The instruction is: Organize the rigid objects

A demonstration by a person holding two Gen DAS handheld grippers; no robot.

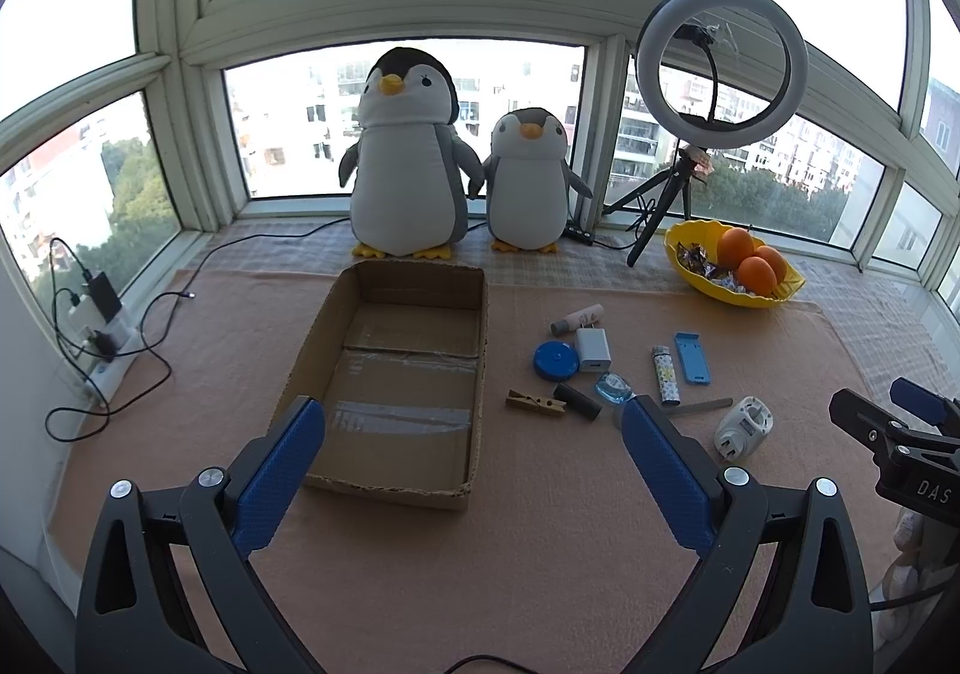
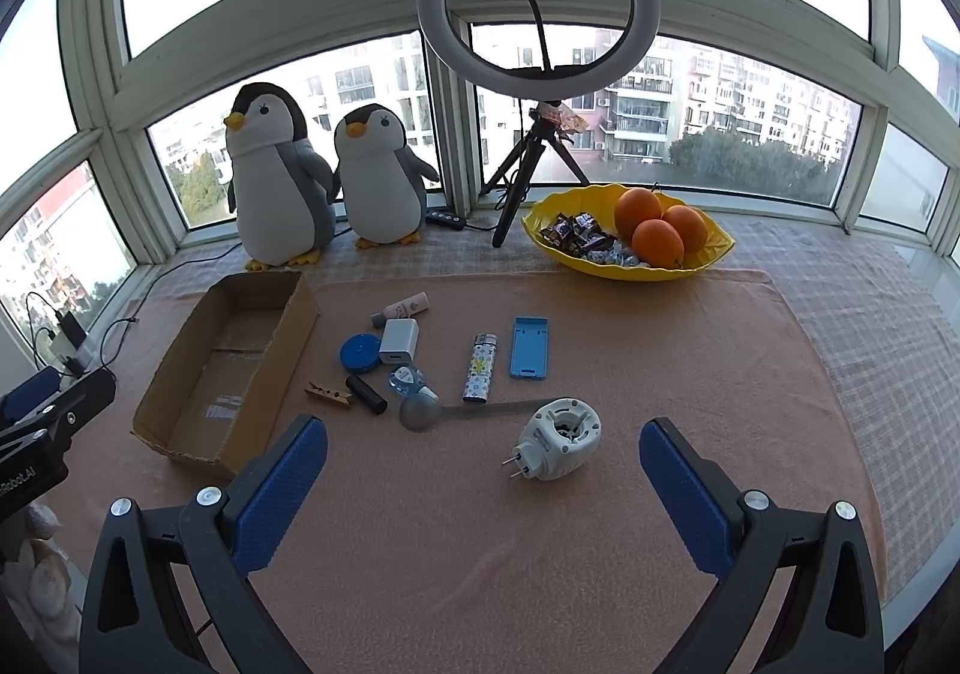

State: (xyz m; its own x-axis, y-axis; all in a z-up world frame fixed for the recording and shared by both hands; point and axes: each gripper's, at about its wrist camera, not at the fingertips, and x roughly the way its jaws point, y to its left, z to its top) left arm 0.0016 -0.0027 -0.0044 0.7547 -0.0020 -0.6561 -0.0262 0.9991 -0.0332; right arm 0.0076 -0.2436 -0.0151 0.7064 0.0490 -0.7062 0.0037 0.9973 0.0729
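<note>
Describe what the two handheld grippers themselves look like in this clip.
Both match: the left gripper and the right gripper each have black plastic linkage arms with silver round pivot bolts and triangular cutouts. Their jaws carry blue pads with a fine dotted texture. White lettering marks each black body where the other camera sees it.

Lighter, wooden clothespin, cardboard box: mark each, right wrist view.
lighter (image 2: 480, 371), right wrist view, middle of its patterned body
wooden clothespin (image 2: 328, 395), right wrist view, middle of its length
cardboard box (image 2: 298, 338), right wrist view, right side wall

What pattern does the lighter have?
The lighter is white with small colourful prints, clearest in the right wrist view.
</note>
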